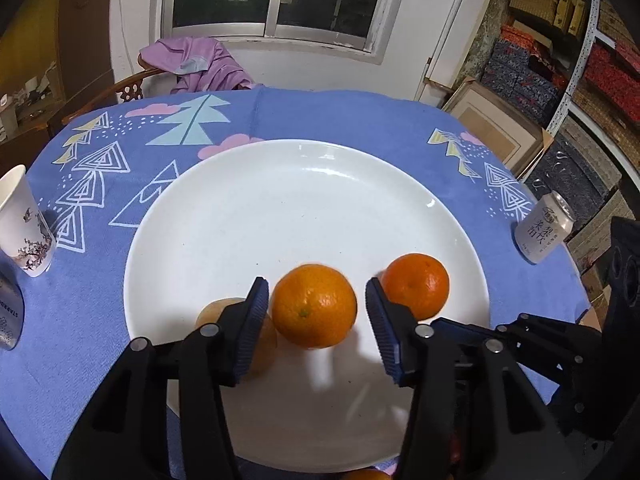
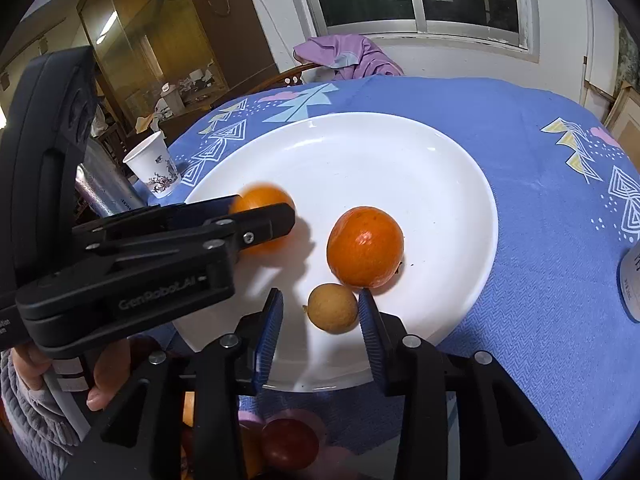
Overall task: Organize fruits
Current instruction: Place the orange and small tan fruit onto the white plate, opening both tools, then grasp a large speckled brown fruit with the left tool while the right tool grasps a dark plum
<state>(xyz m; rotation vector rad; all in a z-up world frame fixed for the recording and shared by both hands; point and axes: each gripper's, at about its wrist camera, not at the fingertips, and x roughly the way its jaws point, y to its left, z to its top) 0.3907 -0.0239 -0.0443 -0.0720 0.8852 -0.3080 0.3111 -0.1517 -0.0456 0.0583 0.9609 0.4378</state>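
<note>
Three fruits lie on a large white plate (image 1: 280,200) in the middle of a table covered by a blue patterned cloth (image 1: 360,120). All three sit toward the plate's near edge. An orange (image 1: 314,306) rests between the spread jaws of the left gripper (image 1: 316,320), with a gap on each side, so nothing is pinched. A deeper orange fruit (image 2: 365,246) lies beside it, toward the plate's right rim. A small tan fruit (image 2: 333,308) sits closest to the near rim, between the parted jaws of the right gripper (image 2: 320,320); one pad is just beside it, and it does not look gripped.

Both fruits appear freshly set down, so the step in hand seems to be releasing them onto the plate. More fruit, including a dark red one (image 2: 290,442), waits below the plate's near edge. The next move likely calls for backing both grippers off without nudging the round fruit, which could roll.

A paper cup (image 1: 24,224) stands near the table's left edge, a drink can (image 1: 544,228) near the right edge.
</note>
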